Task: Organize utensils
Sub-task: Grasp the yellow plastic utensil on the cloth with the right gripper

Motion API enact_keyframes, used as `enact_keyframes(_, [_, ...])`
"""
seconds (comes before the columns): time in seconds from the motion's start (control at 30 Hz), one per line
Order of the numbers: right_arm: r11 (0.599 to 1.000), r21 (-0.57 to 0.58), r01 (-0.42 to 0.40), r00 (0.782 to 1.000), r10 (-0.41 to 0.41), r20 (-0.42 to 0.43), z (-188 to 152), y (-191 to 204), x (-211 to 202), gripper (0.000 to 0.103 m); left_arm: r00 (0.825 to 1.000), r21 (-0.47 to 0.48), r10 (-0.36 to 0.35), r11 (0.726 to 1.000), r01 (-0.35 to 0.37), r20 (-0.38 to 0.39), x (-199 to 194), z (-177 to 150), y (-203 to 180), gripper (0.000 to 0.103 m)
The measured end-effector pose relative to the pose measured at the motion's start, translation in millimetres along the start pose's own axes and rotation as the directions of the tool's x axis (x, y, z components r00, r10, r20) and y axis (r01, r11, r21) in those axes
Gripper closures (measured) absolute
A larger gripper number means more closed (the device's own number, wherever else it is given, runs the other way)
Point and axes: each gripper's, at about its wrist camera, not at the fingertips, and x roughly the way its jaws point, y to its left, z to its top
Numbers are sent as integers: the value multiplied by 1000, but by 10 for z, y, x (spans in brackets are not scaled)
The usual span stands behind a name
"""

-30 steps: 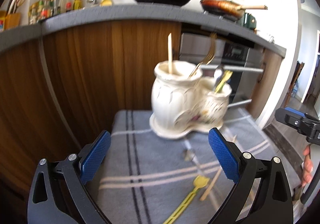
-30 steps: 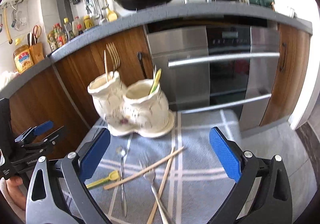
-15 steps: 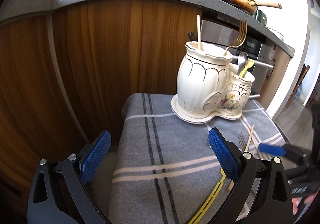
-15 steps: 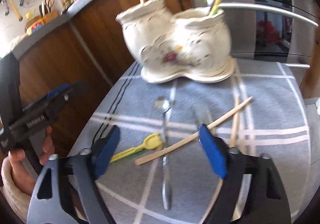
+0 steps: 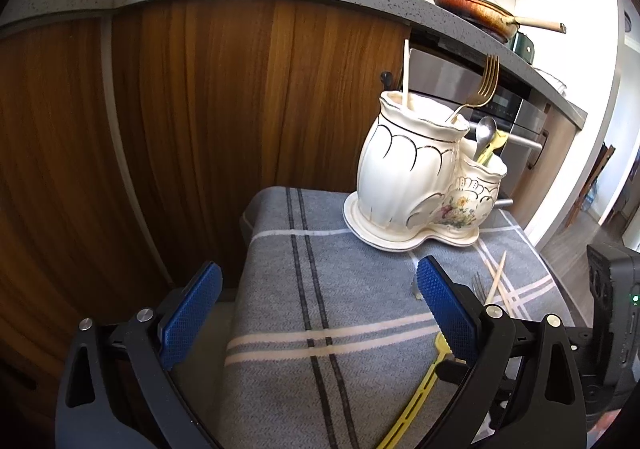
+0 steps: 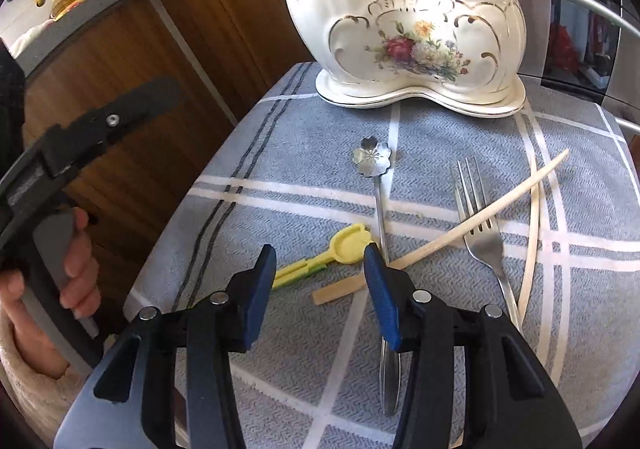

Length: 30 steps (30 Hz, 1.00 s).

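Here, wood-fronted cabinet point(image 5: 200, 129) behind table point(image 6: 460, 329) under grey plaid woven cloth. Glossy white ceramic double holder point(image 6: 404, 29), gilt trim, floral print, at far edge: gold fork point(image 5: 482, 89) and chopstick point(image 5: 405, 69) in tall pot, spoon and yellow piece in low pot. Loose on cloth: crossed chopsticks point(image 6: 480, 217) over steel fork point(image 6: 484, 245), flower-bowl spoon point(image 6: 372, 157), yellow plastic spoon point(image 6: 348, 249). Right tool point(image 6: 320, 281) half-spread, jaws just closing, straddling yellow spoon's handle, no grip. Left tool point(image 5: 316, 313) wide apart, empty.
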Motion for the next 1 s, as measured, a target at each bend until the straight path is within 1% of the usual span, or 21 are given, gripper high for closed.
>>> enact_keyframes(0.07, [1000, 8, 21, 999, -21, -27, 9, -12, 81, 56, 1000, 0, -1, 1000, 1, 1, -4, 2, 3, 6])
enact_keyframes(0.1, [1000, -2, 31, 999, -31, -12, 15, -2, 88, 56, 1000, 0, -2, 1000, 2, 1, -4, 2, 1, 6])
enact_keyframes(0.2, [998, -15, 57, 998, -57, -1, 34, 21, 129, 56, 1000, 6, -6, 1000, 6, 2, -7, 1, -8, 6])
enact_keyframes(0.37, [987, -93, 127, 992, -126, 24, 27, 151, 191, 56, 1000, 13, -12, 1000, 12, 7, -14, -5, -36, 6])
enact_keyframes(0.43, [987, -101, 124, 992, -121, 33, 34, 178, 212, 56, 1000, 17, -15, 1000, 14, 8, -14, -5, -45, 6])
enact_keyframes(0.5, [984, -127, 121, 992, -115, 49, 47, 208, 248, 59, 1000, 18, -17, 1000, 17, 11, -16, -6, -49, 6])
enact_keyframes(0.57, [980, -144, 139, 989, -130, 69, 51, 226, 275, 64, 1000, 22, -16, 1000, 15, 14, -15, -3, -60, 6])
enact_keyframes(0.77, [981, -133, 140, 990, -135, 43, 49, 235, 281, 64, 1000, 33, -10, 999, 10, 22, -41, -9, -55, 6])
enact_keyframes(0.87, [971, -176, 160, 987, -154, 48, 30, 312, 295, 63, 1000, 19, -15, 1000, 14, 22, -38, -2, -25, 6])
enact_keyframes(0.9, [971, -188, 146, 989, -138, 58, 27, 326, 306, 63, 1000, 10, -11, 1000, 11, 23, -35, -1, -13, 6])
enact_keyframes(0.97, [964, -216, 158, 987, -146, 71, 45, 340, 337, 63, 1000, -14, -8, 1000, 8, 17, -16, 7, 36, 6])
enact_keyframes(1.0, [966, -210, 152, 988, -140, 70, 56, 323, 330, 63, 1000, -21, -12, 1000, 13, 15, -15, 9, 48, 6])
